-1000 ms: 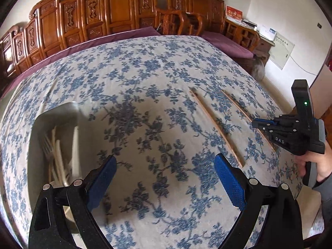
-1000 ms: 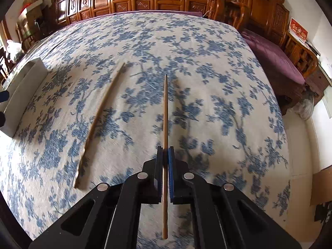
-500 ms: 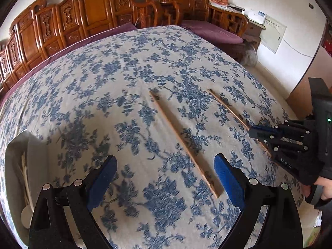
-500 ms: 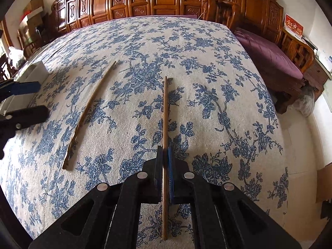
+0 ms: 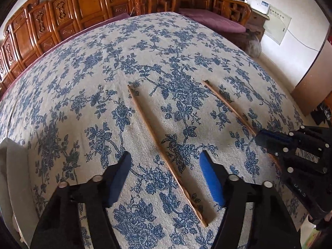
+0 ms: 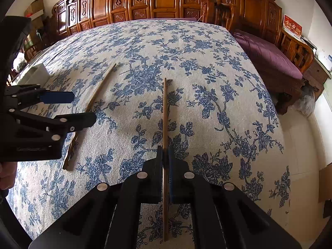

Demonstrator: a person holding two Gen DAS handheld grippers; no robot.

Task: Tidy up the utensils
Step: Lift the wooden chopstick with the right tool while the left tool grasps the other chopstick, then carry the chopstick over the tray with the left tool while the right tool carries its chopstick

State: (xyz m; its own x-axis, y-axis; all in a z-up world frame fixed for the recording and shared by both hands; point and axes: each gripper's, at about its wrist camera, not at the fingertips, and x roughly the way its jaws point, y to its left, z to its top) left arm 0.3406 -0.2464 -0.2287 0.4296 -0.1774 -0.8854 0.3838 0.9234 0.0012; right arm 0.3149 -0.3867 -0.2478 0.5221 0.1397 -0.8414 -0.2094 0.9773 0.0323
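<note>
While both grippers work the floral table, two chopsticks lie near its right edge.
Right gripper (image 6: 165, 155): jaws clenched on the right chopstick (image 6: 165, 112) near its thick end, tip resting on cloth. Left gripper (image 5: 166, 174): jaws closing, straddling the left chopstick (image 5: 159, 147) without touching. Sticks look light, stiff, thin, likely to roll; best pinched near the thick end. White tray (image 5: 12, 176) at left edge.
</note>
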